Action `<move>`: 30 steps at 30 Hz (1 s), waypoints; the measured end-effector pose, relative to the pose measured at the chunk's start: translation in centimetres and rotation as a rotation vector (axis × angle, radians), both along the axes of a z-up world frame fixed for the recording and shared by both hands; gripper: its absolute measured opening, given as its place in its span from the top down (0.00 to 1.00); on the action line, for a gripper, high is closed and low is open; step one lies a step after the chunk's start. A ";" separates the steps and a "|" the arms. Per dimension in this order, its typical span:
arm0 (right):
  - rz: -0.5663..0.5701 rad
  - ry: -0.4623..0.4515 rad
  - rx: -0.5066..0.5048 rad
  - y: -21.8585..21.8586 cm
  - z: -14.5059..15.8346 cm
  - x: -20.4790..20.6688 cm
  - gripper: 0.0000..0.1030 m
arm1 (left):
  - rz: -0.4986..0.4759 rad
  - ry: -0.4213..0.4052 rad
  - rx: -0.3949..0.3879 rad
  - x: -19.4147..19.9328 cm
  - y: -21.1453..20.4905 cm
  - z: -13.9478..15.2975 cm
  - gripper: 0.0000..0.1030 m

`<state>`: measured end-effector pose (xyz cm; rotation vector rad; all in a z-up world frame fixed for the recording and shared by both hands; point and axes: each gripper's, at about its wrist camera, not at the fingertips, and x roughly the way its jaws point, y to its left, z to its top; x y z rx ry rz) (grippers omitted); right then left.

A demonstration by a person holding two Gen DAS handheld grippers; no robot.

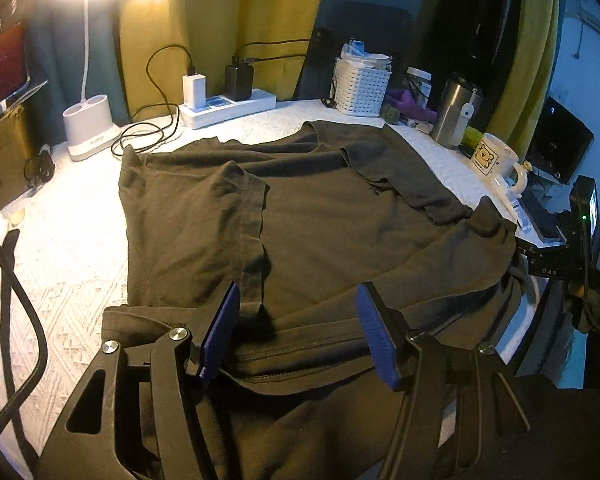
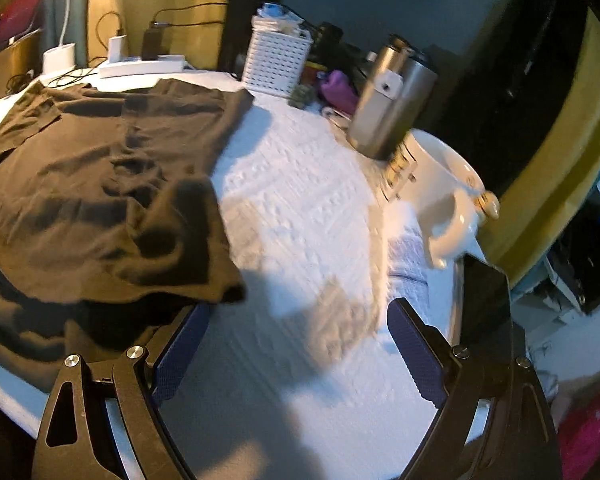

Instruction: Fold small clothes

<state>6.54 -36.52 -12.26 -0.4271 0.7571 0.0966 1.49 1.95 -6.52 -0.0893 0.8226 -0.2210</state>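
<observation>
Left gripper (image 1: 300, 328): jaws apart, nothing clamped; its blue pads (image 1: 374, 334) hang over the near hem of the T-shirt, cloth showing in the gap between them but not pinched.

Right gripper (image 2: 298, 350): released, jaws wide, bare tablecloth between the pads; its left finger sits just beside the T-shirt's near right corner (whether it touches the cloth I cannot tell).

T-shirt (image 1: 320, 232): dark, short-sleeved, spread flat on the table with both sleeves folded inward over the body; its near edge droops over the table's front edge, and in the right wrist view the near right corner (image 2: 204, 264) is flipped up and rumpled.

Tablecloth (image 1: 72, 240): white, textured, under the T-shirt and bare on either side of it.

Mug (image 1: 496, 158): white, with a bear picture, right of the T-shirt near the table's edge.

Steel tumbler (image 1: 454, 114): just behind the mug, beyond the T-shirt's right shoulder.

White basket (image 1: 360, 86): behind the T-shirt's collar, to the right.

Power strip (image 1: 228, 108): behind the T-shirt, left of the basket, two chargers plugged in.

Lamp base (image 1: 88, 126): behind the T-shirt's far left corner (the lamp is lit above it).
</observation>
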 end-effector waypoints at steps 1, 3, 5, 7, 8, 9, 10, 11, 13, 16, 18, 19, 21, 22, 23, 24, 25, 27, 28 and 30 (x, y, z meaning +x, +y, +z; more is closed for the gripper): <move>0.007 0.000 -0.010 0.4 0.0 0.2 0.11 | 0.005 0.001 -0.003 0.0 0.2 -0.1 0.41; 0.023 0.002 -0.020 1.0 0.2 0.5 0.11 | 0.011 0.001 -0.005 -0.2 0.5 -0.2 0.41; 0.040 -0.001 -0.029 1.7 0.5 0.9 0.11 | 0.022 0.000 -0.008 -0.4 1.0 -0.3 0.41; 0.052 -0.004 -0.025 2.4 0.8 1.4 0.11 | 0.036 -0.001 -0.009 -0.5 1.6 -0.4 0.41; 0.058 -0.003 -0.017 2.6 0.9 1.7 0.11 | 0.046 0.000 -0.009 -0.6 2.1 -0.5 0.41; 0.066 0.001 -0.006 2.9 1.0 2.2 0.11 | 0.055 0.001 -0.009 -0.7 2.4 -0.6 0.41; 0.072 0.005 0.004 3.2 1.1 2.6 0.11 | 0.068 0.003 -0.009 -0.8 3.0 -0.6 0.41; 0.079 0.011 0.010 3.5 1.0 3.1 0.11 | 0.081 0.006 -0.010 -1.0 3.7 -0.7 0.41; 0.091 0.020 0.015 4.1 1.0 4.0 0.11 | 0.107 0.011 -0.005 -1.4 4.9 -0.8 0.41; 0.114 0.021 0.040 4.8 1.2 4.7 0.11 | 0.156 0.028 -0.008 -2.1 7.1 -1.4 0.41; 0.126 0.018 0.041 5.1 1.2 4.8 0.11 | 0.184 0.044 -0.017 -2.5 8.4 -2.1 0.41; 0.133 0.017 0.035 5.4 1.1 4.8 0.11 | 0.200 0.053 -0.019 -2.8 9.1 -2.5 0.41; 0.159 0.023 0.022 5.9 0.8 4.2 0.11 | 0.219 0.068 -0.025 -3.2 10.0 -3.0 0.41; 0.173 0.025 0.013 6.2 0.6 3.9 0.11 | 0.226 0.073 -0.037 -3.4 10.5 -3.2 0.41; 0.184 0.024 0.003 6.4 0.5 3.6 0.11 | 0.230 0.076 -0.050 -3.7 11.0 -3.4 0.41; 0.194 0.020 -0.008 6.5 0.4 3.3 0.11 | 0.233 0.076 -0.060 -3.9 11.3 -3.5 0.41; 0.206 0.017 -0.018 6.7 0.4 3.1 0.11 | 0.234 0.079 -0.075 -4.1 11.6 -3.6 0.41; 0.222 0.009 -0.029 7.2 0.4 3.0 0.11 | 0.227 0.083 -0.110 -4.2 11.9 -3.9 0.41; 0.226 0.006 -0.029 7.4 0.4 2.9 0.11 | 0.225 0.088 -0.126 -4.1 12.0 -4.0 0.40; 0.253 0.003 -0.028 8.0 0.6 2.9 0.27 | 0.231 0.106 -0.148 -3.8 12.0 -4.6 0.36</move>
